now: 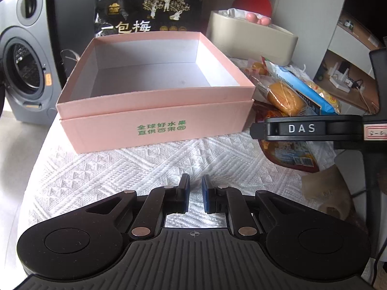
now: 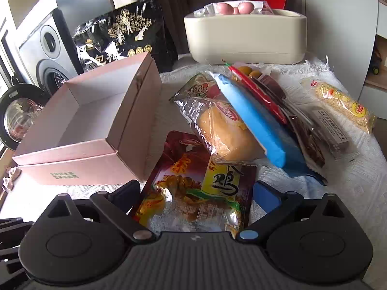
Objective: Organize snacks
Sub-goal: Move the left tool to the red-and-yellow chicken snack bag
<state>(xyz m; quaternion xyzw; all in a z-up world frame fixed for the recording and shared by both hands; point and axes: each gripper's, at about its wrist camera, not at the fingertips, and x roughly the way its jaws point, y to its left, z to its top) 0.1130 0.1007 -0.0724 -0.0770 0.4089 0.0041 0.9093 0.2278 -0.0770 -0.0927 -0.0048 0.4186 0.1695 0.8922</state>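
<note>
Left wrist view: the left gripper [image 1: 195,194] hangs over the white textured cloth [image 1: 135,162], its blue-padded fingers drawn narrow with nothing between them. Directly ahead sits the pink box [image 1: 154,101], open-topped and with nothing inside; bare cloth lies between the fingertips and its near wall. A black snack bag [image 1: 147,9] stands upright behind the box. A beige tub [image 1: 251,41] stands at the back right, with a red round object [image 1: 254,3] behind it. The snack pile [image 1: 297,91] lies to the right of the box, just beside its right wall. The right gripper [image 1: 304,128] crosses in from the right edge, above the pile. A grey washing machine [image 1: 24,55] stands beyond the left table edge.

Right wrist view: the right gripper [image 2: 196,193] has its fingers spread wide. The red and yellow packet [image 2: 193,188] lies between them; whether the pads touch it cannot be told. On top of that packet rest a clear-wrapped bun [image 2: 225,130] and a blue pack [image 2: 256,120]. Further right lie a dark brown packet [image 2: 307,130] and a yellow wafer pack [image 2: 338,101], the latter near the right cloth edge. The pink box stands left of the pile, its right wall close to the packets. Open cloth shows only at the right side.
</note>
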